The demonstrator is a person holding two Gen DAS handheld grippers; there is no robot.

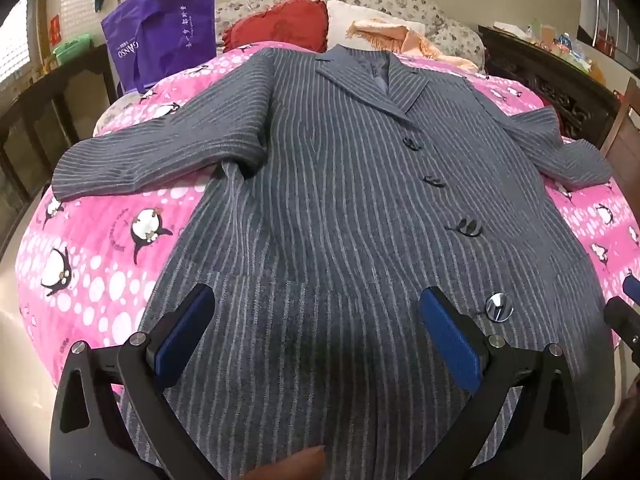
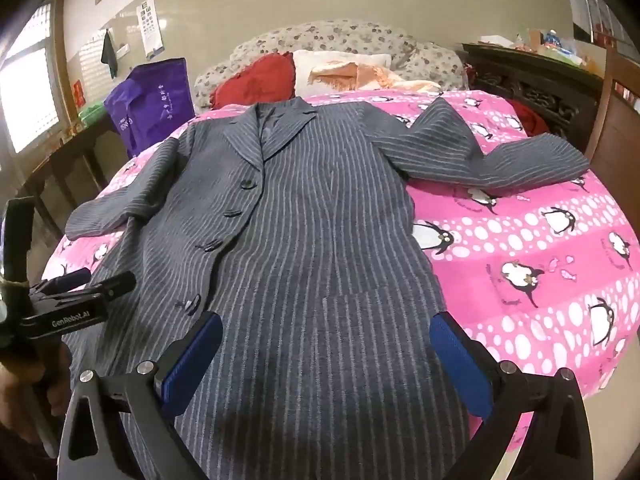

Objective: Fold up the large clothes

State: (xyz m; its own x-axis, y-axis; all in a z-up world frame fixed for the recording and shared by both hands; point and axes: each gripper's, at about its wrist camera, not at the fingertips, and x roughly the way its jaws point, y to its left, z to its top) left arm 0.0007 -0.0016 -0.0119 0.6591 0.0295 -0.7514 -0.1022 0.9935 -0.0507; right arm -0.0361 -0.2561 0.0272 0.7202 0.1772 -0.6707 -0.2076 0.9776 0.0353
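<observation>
A long grey pinstriped coat (image 1: 328, 184) lies flat and buttoned on a pink penguin bedspread (image 1: 92, 256), collar far, hem near, both sleeves spread sideways. It also shows in the right wrist view (image 2: 316, 240). My left gripper (image 1: 316, 320) is open and empty, hovering just above the coat's lower left part. My right gripper (image 2: 326, 348) is open and empty above the coat's lower right part. The left gripper also shows in the right wrist view (image 2: 80, 292) at the left edge. The right gripper's tip (image 1: 624, 312) shows at the left view's right edge.
A purple bag (image 1: 160, 32) stands at the bed's far left. A red pillow (image 1: 280, 24), a white pillow (image 2: 340, 64) and a peach cloth (image 1: 400, 40) lie at the head. A dark carved cabinet (image 2: 532, 84) and a wooden chair (image 2: 616, 128) stand to the right.
</observation>
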